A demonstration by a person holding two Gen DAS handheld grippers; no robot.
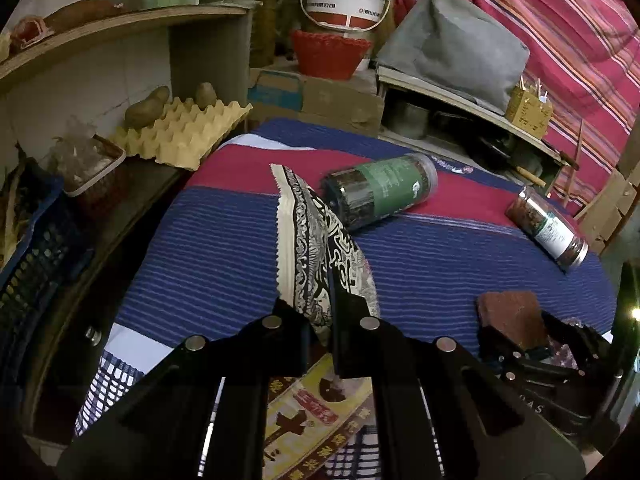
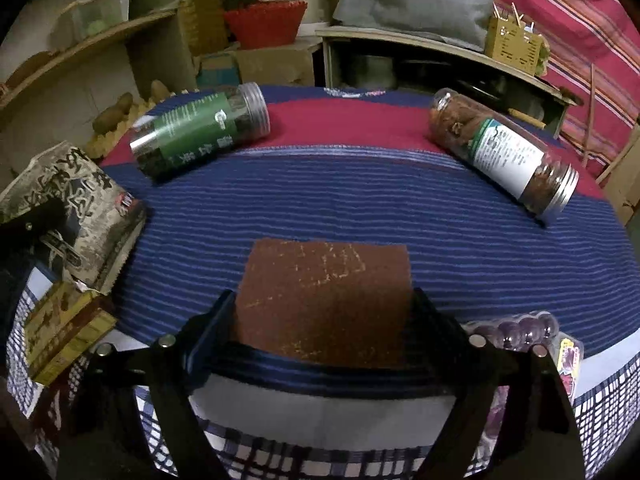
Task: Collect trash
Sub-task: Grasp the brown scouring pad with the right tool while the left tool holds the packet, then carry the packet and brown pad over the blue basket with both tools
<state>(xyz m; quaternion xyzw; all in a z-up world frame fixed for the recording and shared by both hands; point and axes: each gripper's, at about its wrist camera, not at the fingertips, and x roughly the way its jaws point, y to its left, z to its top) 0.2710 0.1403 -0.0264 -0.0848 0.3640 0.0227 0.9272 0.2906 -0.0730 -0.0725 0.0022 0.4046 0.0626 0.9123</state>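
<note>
My left gripper (image 1: 320, 312) is shut on a black-and-cream printed snack packet (image 1: 312, 236), held up on edge above the striped tablecloth (image 1: 208, 248). The packet also shows at the left of the right wrist view (image 2: 72, 204). My right gripper (image 2: 324, 320) is shut on a flat brown pad (image 2: 326, 300), pinched by its two sides; the pad shows in the left wrist view too (image 1: 510, 316). A yellow printed box (image 1: 316, 408) lies under the left gripper and appears in the right wrist view (image 2: 64, 340).
Two clear jars lie on the cloth: a green-labelled one (image 2: 200, 132) and a white-labelled one (image 2: 504, 152). A packet of purple sweets (image 2: 528, 332) lies near the front right edge. Shelves with an egg tray (image 1: 180, 132), a red basket (image 1: 328, 54) and a white bucket (image 1: 346, 0) stand behind.
</note>
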